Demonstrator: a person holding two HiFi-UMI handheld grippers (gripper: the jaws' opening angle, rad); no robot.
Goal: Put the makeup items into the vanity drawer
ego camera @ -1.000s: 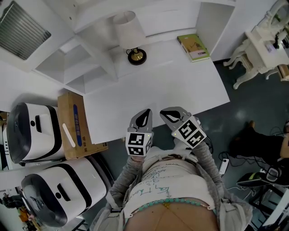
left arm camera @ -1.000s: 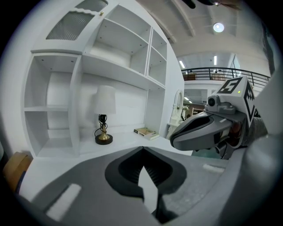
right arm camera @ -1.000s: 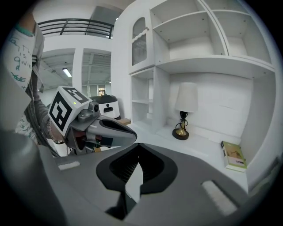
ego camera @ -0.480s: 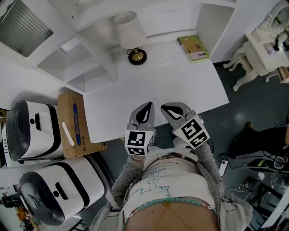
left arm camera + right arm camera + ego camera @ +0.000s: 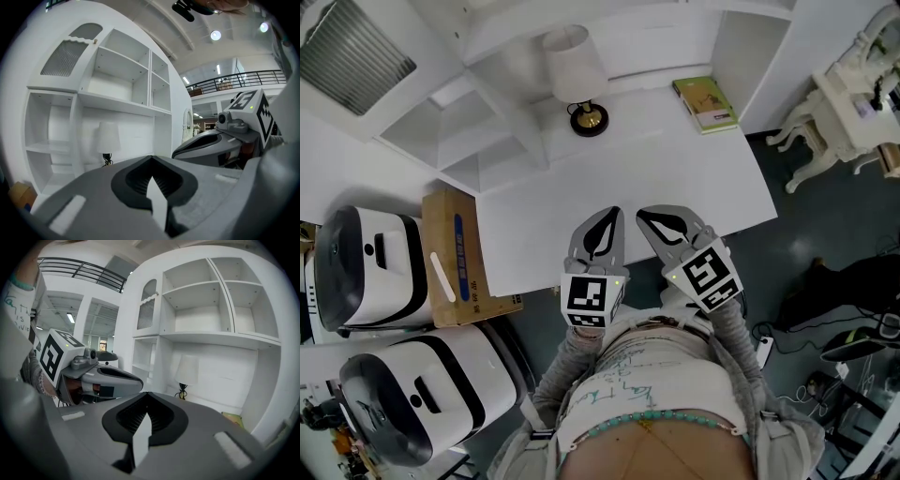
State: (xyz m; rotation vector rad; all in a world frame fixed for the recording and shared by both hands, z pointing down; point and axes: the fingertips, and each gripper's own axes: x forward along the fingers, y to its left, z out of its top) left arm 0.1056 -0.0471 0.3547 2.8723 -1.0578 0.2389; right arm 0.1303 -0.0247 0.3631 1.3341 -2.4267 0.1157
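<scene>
White flat vanity top [image 5: 675,178] bears a white-shaded lamp [image 5: 572,61] and a green book [image 5: 705,101]; makeup items and drawer are unseen. Grey left gripper [image 5: 616,211] and right gripper [image 5: 643,213], both closed and empty, hover at its front edge; tips should stay clear of it.

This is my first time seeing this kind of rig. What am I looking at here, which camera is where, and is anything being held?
A person holds a handheld two-finger gripper in each hand: the left gripper and the right gripper. The head view looks down from their head; the other two views ride on each gripper. Both grippers are shut and empty, over the near edge of a white desk. On it are a lamp and a green book. No makeup items show.
</scene>
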